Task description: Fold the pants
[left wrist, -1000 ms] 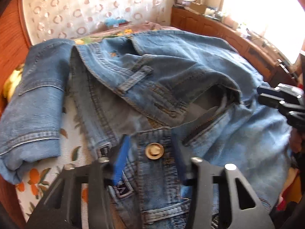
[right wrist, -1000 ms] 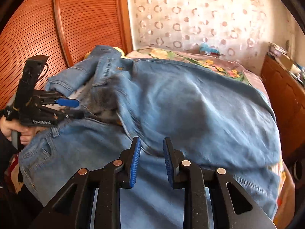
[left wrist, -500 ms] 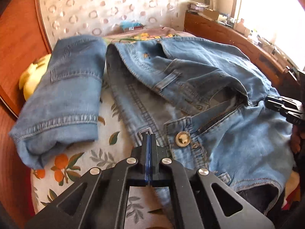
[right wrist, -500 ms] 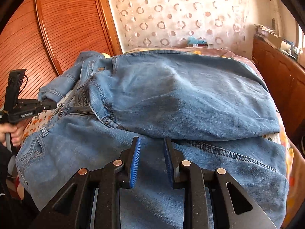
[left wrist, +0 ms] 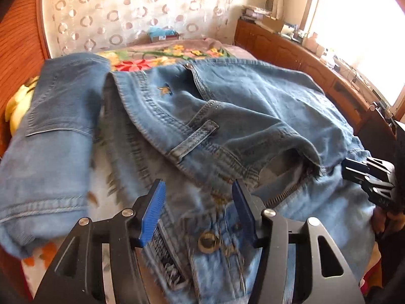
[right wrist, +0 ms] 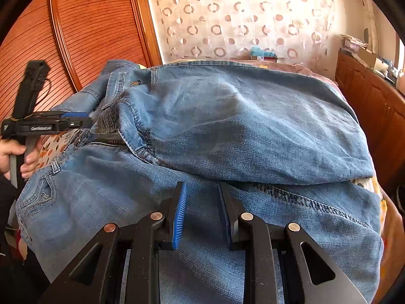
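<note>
Blue jeans (left wrist: 253,116) lie spread on the bed, one leg folded over the other (right wrist: 253,126), with the fly unzipped. My left gripper (left wrist: 197,202) hovers just above the waistband by the brass button (left wrist: 208,242). Its jaws are opening and the blue pads (left wrist: 152,212) press on nothing. From the right wrist view it (right wrist: 76,121) sits at the waistband, held by a hand (right wrist: 15,157). My right gripper (right wrist: 202,202) stands narrowly open over the lower leg, near the folded leg's edge, with no cloth pinched. It (left wrist: 364,174) shows at the right edge.
A second folded pair of jeans (left wrist: 50,139) lies on the floral sheet (left wrist: 106,197) at the left. A yellow thing (left wrist: 17,106) sits by the wooden headboard (right wrist: 88,38). A wooden cabinet (left wrist: 316,71) runs along the right, and a blue box (left wrist: 162,31) sits at the bed's far end.
The left gripper's jaws, shut half a second ago, have opened, and it has moved forward over the buttoned waistband. The right gripper has held still over the leg since half a second ago.
</note>
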Demonstrator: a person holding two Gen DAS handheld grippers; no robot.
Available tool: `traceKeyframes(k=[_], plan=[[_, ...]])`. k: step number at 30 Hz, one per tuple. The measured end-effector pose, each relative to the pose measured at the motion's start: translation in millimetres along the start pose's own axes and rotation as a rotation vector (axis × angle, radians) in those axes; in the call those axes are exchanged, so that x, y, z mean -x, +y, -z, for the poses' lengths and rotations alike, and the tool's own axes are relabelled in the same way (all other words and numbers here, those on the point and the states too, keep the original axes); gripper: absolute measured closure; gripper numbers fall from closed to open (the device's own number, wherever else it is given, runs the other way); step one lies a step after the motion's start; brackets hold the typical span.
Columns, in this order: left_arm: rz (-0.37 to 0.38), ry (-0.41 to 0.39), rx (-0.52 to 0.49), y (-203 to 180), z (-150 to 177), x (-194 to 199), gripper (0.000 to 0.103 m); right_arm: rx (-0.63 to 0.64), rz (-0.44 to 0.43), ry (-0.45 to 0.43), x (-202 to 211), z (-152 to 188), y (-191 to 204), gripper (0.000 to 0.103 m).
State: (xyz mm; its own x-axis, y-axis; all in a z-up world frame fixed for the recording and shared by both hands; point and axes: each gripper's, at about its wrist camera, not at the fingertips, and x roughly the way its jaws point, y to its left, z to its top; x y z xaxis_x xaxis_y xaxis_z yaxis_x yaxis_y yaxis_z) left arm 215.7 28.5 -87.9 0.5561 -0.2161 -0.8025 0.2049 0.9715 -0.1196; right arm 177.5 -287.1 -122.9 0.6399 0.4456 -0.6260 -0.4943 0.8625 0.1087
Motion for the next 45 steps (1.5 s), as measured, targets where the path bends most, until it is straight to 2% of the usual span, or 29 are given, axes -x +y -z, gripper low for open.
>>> traceKeyframes(k=[3, 6, 9, 14, 15, 18, 22, 25, 34, 35, 37, 40, 42, 45], plan=[[0.015, 0.041, 0.009, 1.1, -8.6, -17.5, 0.047, 0.001, 0.001, -0.002, -0.3, 0.5, 0.5, 0.078], [0.039, 0.048, -0.042, -9.8, -12.1, -22.3, 0.046, 0.004, 0.002, -0.003, -0.8, 1.3, 1.3, 0.078], [0.048, 0.041, -0.047, -14.6, -13.7, -23.7, 0.046, 0.008, 0.002, 0.003, -1.9, 2.3, 2.2, 0.078], [0.065, 0.011, -0.014, -10.4, -14.0, -21.5, 0.07, 0.004, 0.0, 0.0, -0.7, 2.7, 1.0, 0.078], [0.062, -0.005, -0.016, -8.9, -13.0, -17.7, 0.078, 0.003, 0.0, 0.0, -0.7, 2.7, 0.6, 0.078], [0.068, -0.054, -0.004, -3.6, -14.9, -5.8, 0.086, 0.002, -0.001, 0.002, -1.2, 2.1, 0.4, 0.078], [0.078, -0.124, 0.0, -1.6, -18.3, 22.4, 0.087, 0.001, 0.001, 0.003, -1.3, 1.4, 0.3, 0.078], [0.058, -0.165, -0.015, -1.1, -17.1, 37.9, 0.087, -0.001, 0.001, 0.004, -1.6, 1.1, 0.0, 0.078], [0.083, -0.111, -0.018, -2.1, -8.6, 32.2, 0.087, 0.0, 0.004, 0.01, -2.7, -0.3, 1.2, 0.078], [0.08, -0.089, -0.017, -1.8, -6.1, 28.8, 0.086, 0.001, 0.004, 0.012, -3.0, -0.5, 1.4, 0.078], [0.071, -0.034, -0.011, -3.0, -0.3, 18.1, 0.075, 0.002, 0.004, 0.014, -3.2, -0.5, 1.7, 0.078], [0.063, 0.024, -0.01, -5.9, 11.3, 2.6, 0.075, 0.0, 0.006, 0.012, -3.0, -1.4, 2.2, 0.078], [0.043, -0.001, -0.024, -8.2, 18.0, 4.0, 0.075, -0.001, 0.006, 0.013, -3.3, -1.3, 2.3, 0.078], [0.065, -0.051, -0.024, -9.6, 21.0, 16.7, 0.087, 0.001, 0.006, 0.014, -3.3, -1.5, 2.2, 0.078]])
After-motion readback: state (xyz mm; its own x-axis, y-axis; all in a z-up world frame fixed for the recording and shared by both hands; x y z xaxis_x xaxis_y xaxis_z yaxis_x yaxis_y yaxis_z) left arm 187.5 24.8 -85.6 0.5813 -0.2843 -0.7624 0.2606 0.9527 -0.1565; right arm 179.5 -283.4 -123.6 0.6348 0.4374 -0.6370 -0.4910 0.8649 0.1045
